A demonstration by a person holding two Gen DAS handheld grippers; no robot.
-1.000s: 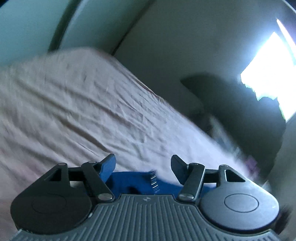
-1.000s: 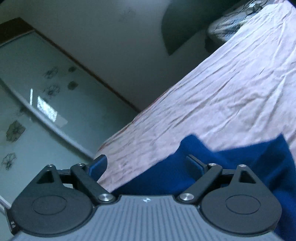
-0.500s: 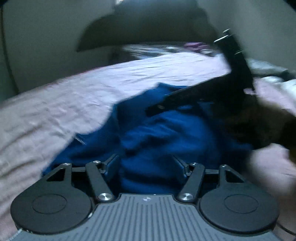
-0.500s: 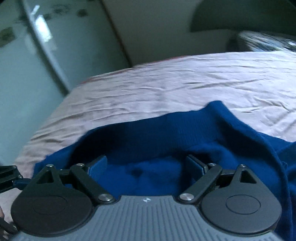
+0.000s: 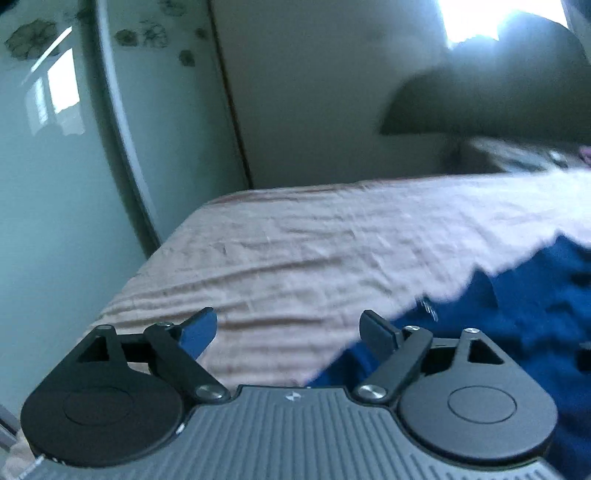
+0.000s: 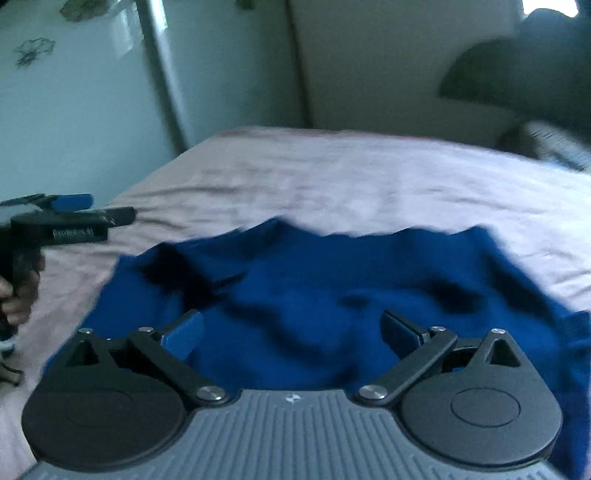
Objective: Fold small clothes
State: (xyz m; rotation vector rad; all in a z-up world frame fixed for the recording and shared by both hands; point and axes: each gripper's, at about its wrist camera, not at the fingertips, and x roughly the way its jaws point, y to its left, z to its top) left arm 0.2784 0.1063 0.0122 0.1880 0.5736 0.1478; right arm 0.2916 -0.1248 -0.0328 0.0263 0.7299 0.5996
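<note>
A dark blue knit garment (image 6: 332, 295) lies crumpled on the pink bedsheet (image 6: 332, 177). My right gripper (image 6: 291, 332) is open and empty, just above the garment's near part. My left gripper (image 5: 286, 328) is open and empty over the bare sheet (image 5: 295, 251), with the garment (image 5: 517, 314) to its right. The left gripper also shows in the right wrist view (image 6: 85, 212) at the far left, held by a hand, left of the garment.
A pale green wardrobe door with flower prints (image 5: 55, 147) stands beyond the bed's left edge. A dark headboard (image 5: 498, 92) and patterned pillow (image 6: 554, 144) are at the far right. A bright window (image 5: 472, 18) is top right.
My left gripper has swung left off the garment to the bare sheet. My right gripper has moved over the spread garment. Both stay open.
</note>
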